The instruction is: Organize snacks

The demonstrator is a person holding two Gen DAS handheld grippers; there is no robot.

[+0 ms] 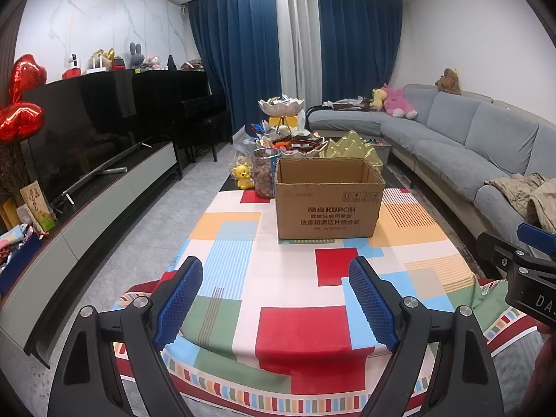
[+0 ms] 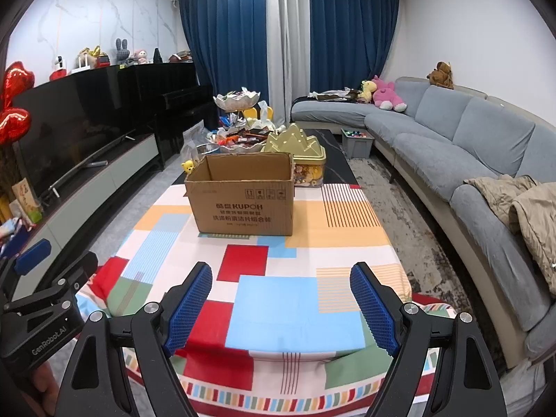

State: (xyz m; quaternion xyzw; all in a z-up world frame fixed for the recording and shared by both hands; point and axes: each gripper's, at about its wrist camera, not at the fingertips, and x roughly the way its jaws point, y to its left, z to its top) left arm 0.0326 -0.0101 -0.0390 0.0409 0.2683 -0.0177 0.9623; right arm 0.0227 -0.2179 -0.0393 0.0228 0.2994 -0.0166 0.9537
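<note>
An open brown cardboard box (image 1: 328,199) (image 2: 243,198) stands on the table's patchwork cloth (image 1: 278,299) (image 2: 278,299), its inside empty as far as I see. Behind it lies a heap of wrapped snacks in a scalloped dish (image 1: 299,146) (image 2: 239,139), under a tiered white bowl (image 1: 281,106) (image 2: 236,99). A gold mountain-shaped tin (image 1: 351,149) (image 2: 295,142) and a clear jar of brown snacks (image 1: 266,173) flank the box. My left gripper (image 1: 276,295) hangs open over the near cloth, holding nothing. My right gripper (image 2: 281,302) is open too and empty.
A grey sofa (image 2: 451,128) with plush toys and a jacket (image 2: 521,208) runs along the right. A TV on a low cabinet (image 1: 87,146) and a black piano (image 1: 180,104) line the left. A yellow bear toy (image 1: 242,175) sits left of the box. A grey bin (image 2: 358,142) stands on the floor.
</note>
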